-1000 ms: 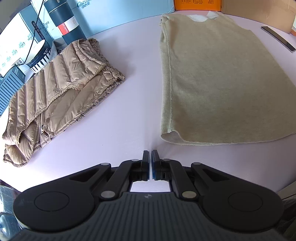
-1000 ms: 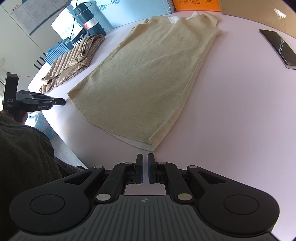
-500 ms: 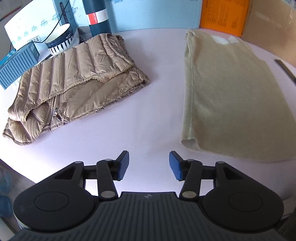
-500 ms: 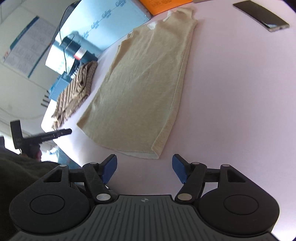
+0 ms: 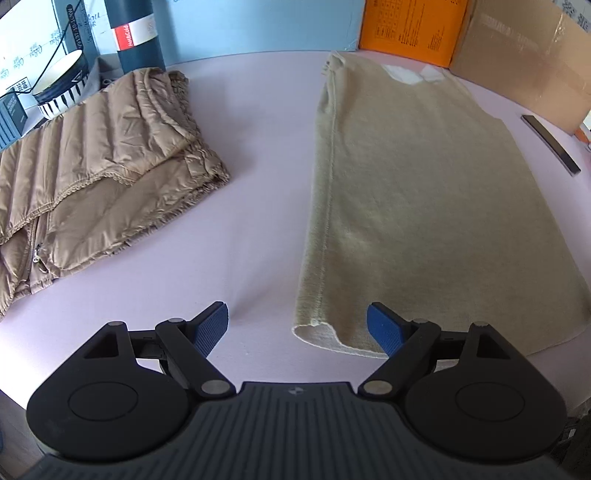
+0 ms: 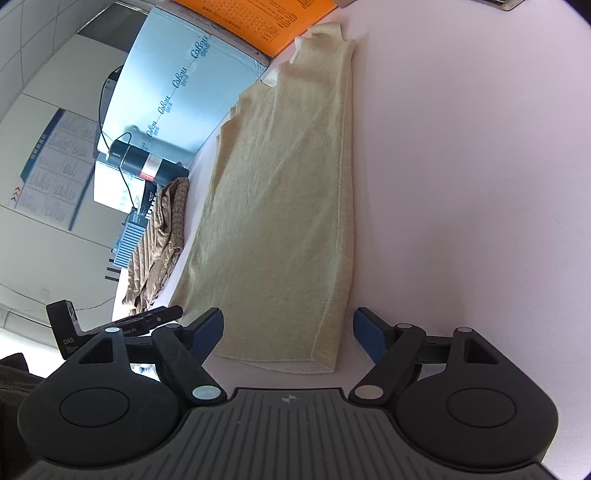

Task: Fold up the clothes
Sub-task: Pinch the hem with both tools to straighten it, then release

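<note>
Left wrist view: we see the left gripper (image 5: pixel 297 325) with its blue-padded fingers (image 5: pixel 210 326) spread wide, holding nothing, low over the pale lilac table (image 5: pixel 255 147). The beige knit garment (image 5: pixel 424 206) lies flat and unfolded on the table, collar end toward the far boxes, hem end toward us. Its near-left hem corner sits between the two fingers; we cannot tell whether either pad touches the cloth. To the left, well apart from the knit, lies a tan quilted jacket (image 5: pixel 99 177), loosely folded. Behind the jacket stand a dark flask (image 5: pixel 135 33) and a striped bowl (image 5: pixel 62 85). A dark flat phone (image 5: pixel 550 142) lies near the garment's far-right side.

Right wrist view: we see the right gripper (image 6: pixel 288 334) likewise wide apart and empty. The garment (image 6: pixel 280 206) runs away from the camera, and its near-right hem corner lies between the fingers, closer to the right pad (image 6: pixel 367 334); contact is not discernible. The left gripper (image 6: pixel 147 319) shows at the garment's other hem corner, by the table edge.
</note>
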`<action>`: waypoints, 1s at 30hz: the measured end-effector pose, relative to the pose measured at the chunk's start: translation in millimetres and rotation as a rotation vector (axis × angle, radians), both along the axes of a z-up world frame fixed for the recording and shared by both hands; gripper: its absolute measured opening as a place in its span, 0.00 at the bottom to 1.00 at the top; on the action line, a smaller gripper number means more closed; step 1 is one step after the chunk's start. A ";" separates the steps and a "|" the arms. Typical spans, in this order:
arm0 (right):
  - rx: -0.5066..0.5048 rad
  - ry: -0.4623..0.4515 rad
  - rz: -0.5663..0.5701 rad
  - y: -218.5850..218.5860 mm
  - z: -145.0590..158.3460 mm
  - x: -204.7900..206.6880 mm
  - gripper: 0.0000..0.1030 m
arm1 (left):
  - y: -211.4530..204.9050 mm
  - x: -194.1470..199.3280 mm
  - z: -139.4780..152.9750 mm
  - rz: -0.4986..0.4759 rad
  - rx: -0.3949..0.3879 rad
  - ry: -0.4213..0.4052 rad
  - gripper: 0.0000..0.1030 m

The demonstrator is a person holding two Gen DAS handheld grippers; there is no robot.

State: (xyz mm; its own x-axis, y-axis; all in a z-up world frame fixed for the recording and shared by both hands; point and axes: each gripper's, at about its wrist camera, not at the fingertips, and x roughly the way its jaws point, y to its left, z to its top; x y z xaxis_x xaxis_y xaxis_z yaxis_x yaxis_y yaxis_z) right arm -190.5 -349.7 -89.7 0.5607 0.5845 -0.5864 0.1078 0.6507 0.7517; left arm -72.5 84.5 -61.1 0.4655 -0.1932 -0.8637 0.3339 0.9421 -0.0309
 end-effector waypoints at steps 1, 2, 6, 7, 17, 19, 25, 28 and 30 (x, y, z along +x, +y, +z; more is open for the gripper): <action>-0.007 -0.003 0.003 0.7 -0.1 0.8 0.72 | -1.7 -0.3 -2.0 -0.002 0.003 0.006 0.78; -0.020 -0.007 0.010 1.8 0.4 1.2 0.70 | -2.6 -0.8 -2.8 -0.003 0.004 0.009 0.78; -0.049 0.019 -0.012 -3.0 -2.7 -2.6 0.25 | 4.0 -1.4 -1.0 0.008 -0.038 0.013 0.44; -0.045 0.042 -0.030 -7.4 -6.5 -4.6 0.13 | 7.0 -0.5 0.2 0.020 -0.052 0.018 0.32; 0.179 0.063 -0.129 -33.8 -16.9 -18.3 0.06 | 20.7 -2.0 18.1 0.046 -0.142 0.042 0.03; 0.210 0.053 -0.133 -37.5 -13.1 -19.1 0.06 | 20.3 -3.4 24.9 0.037 -0.148 0.030 0.03; 0.254 0.027 -0.123 -46.7 2.1 -19.5 0.05 | 19.6 -5.6 36.3 0.023 -0.149 0.017 0.03; 0.242 0.023 -0.104 -51.0 9.6 -21.0 0.05 | 21.2 -6.6 35.5 0.030 -0.140 0.024 0.03; 0.218 0.030 -0.100 -52.8 12.1 -22.1 0.05 | 22.3 -7.2 34.9 0.035 -0.134 0.029 0.03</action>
